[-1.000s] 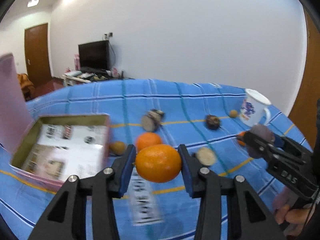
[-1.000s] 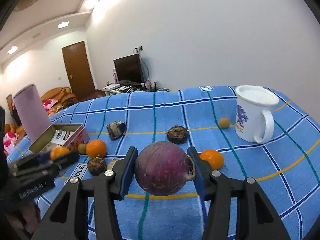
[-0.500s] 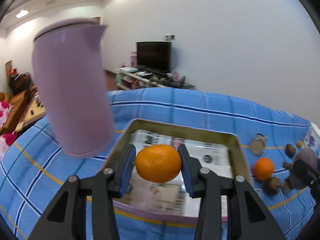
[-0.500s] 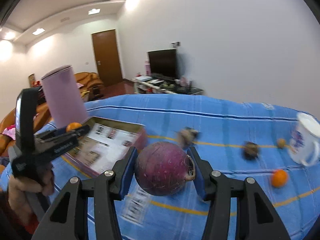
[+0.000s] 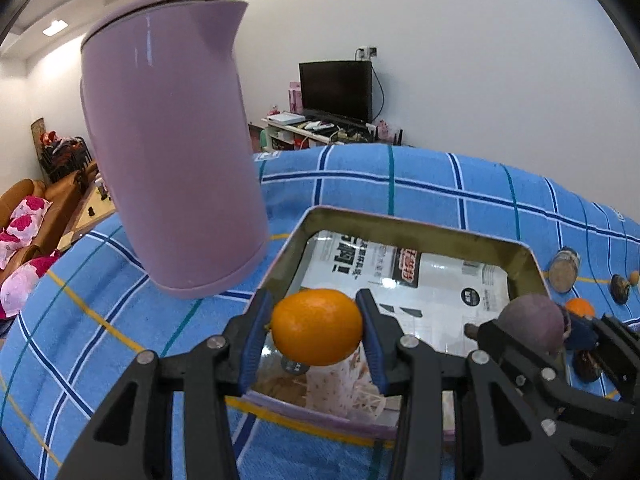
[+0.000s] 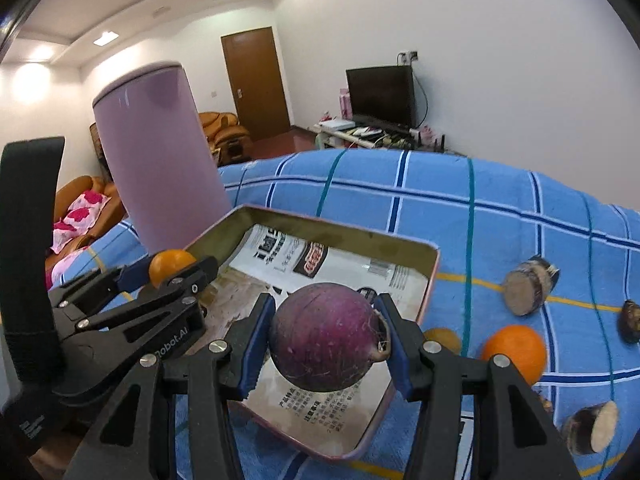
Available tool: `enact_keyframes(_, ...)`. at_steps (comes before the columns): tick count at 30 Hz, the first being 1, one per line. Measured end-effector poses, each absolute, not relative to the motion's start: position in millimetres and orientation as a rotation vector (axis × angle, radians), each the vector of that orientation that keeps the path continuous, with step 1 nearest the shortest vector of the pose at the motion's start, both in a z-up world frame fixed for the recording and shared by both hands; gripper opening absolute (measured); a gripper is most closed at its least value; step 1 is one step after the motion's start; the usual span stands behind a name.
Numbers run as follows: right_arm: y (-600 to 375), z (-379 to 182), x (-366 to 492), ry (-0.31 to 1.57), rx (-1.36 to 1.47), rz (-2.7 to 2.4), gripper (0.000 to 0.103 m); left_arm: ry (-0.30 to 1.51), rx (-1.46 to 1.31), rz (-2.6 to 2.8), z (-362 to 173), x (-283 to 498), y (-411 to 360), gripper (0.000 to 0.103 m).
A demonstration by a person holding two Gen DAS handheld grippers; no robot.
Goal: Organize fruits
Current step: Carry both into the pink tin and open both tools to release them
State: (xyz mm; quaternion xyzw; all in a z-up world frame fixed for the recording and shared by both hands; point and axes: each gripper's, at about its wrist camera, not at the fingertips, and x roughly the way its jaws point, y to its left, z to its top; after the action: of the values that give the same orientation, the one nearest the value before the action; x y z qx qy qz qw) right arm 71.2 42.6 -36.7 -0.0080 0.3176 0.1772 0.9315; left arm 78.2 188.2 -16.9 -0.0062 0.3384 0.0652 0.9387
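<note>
Over the open tin (image 5: pixel 412 229), lined with printed paper, I now hold both loads, where a second ago I was out above the scattered fruit on the blue checked cloth (image 6: pixel 500 200). My left gripper (image 5: pixel 318 326) is clamped on the orange (image 5: pixel 317 326), which hangs above the tin's near left corner, just beside the lilac kettle (image 5: pixel 172 152). My right gripper (image 6: pixel 327 338) is closed on the round purple fruit (image 6: pixel 326 336), hanging over the tin's near right part. Neither fruit touches the lining yet, as far as I can judge. Both carries have arrived, so I reckon the next step is lowering and letting go. Another orange (image 6: pixel 514 352) and several brown pieces (image 6: pixel 526 288) lie outside on the cloth, so more trips remain.
</note>
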Motion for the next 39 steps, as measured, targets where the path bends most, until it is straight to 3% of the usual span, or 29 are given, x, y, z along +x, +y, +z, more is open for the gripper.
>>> enact_keyframes(13, 28.4, -37.6, 64.9, 0.633, 0.086, 0.457, 0.058, 0.731, -0.029, 0.151, -26.6, 82.4, 193.6, 0.045)
enact_keyframes(19, 5.5, -16.1, 42.2, 0.496, 0.133, 0.352, 0.058, 0.661, -0.035, 0.159, -17.6, 75.2, 193.9, 0.048)
enact_keyframes(20, 1.1, -14.4, 40.2, 0.482, 0.139, 0.328, 0.058, 0.638, -0.017, 0.177, -15.0, 72.8, 191.8, 0.051)
enact_keyframes(24, -6.3, -12.1, 39.7, 0.45, 0.098, 0.231, 0.058, 0.562, -0.003, 0.233, -5.8, 64.1, 192.1, 0.085)
enact_keyframes(28, -8.1, -11.7, 40.5, 0.431, 0.056, 0.165, 0.058, 0.459, -0.082, 0.316, 7.6, 52.0, 208.6, 0.103)
enact_keyframes(39, -15.3, -17.4, 42.2, 0.413, 0.049, 0.128, 0.058, 0.405, -0.215, 0.469, 9.8, 44.2, 246.8, 0.103)
